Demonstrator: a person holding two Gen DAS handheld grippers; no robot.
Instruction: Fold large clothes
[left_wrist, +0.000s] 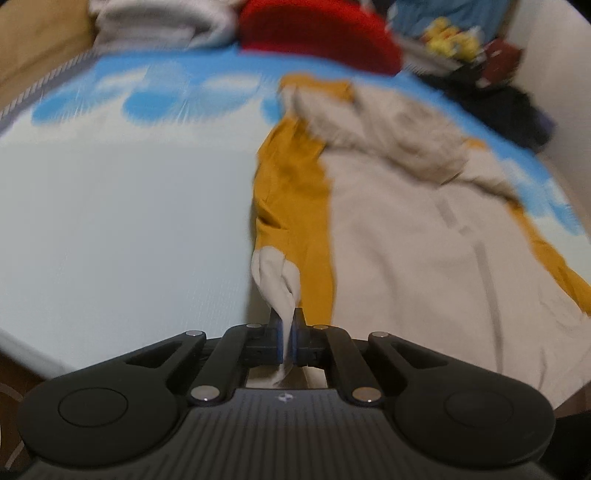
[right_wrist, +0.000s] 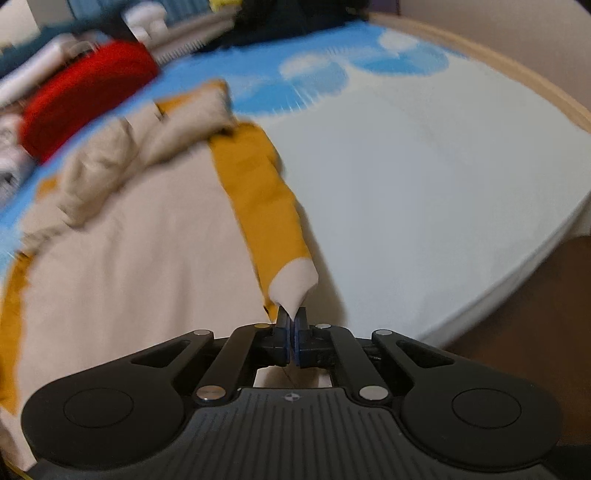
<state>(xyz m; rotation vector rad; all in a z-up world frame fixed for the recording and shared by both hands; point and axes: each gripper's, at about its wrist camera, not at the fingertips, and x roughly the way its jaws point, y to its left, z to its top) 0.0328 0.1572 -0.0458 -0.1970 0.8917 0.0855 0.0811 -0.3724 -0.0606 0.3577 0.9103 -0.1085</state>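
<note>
A beige hooded garment with mustard-yellow sleeves (left_wrist: 406, 236) lies spread on the bed; it also shows in the right wrist view (right_wrist: 129, 229). My left gripper (left_wrist: 287, 325) is shut on the beige cuff (left_wrist: 275, 277) of the left mustard sleeve (left_wrist: 291, 177) and holds it just above the sheet. My right gripper (right_wrist: 292, 323) is shut on the beige cuff (right_wrist: 293, 282) of the other mustard sleeve (right_wrist: 258, 184). The hood (left_wrist: 388, 122) is bunched at the far end. Both views are motion-blurred.
The bed sheet (left_wrist: 122, 221) is pale with blue circles at the far end. A red garment (left_wrist: 317, 33) and grey-white clothes (left_wrist: 162, 22) are piled beyond the hood. Dark clothes (left_wrist: 498, 103) lie far right. The bed edge (right_wrist: 517, 280) drops to brown floor.
</note>
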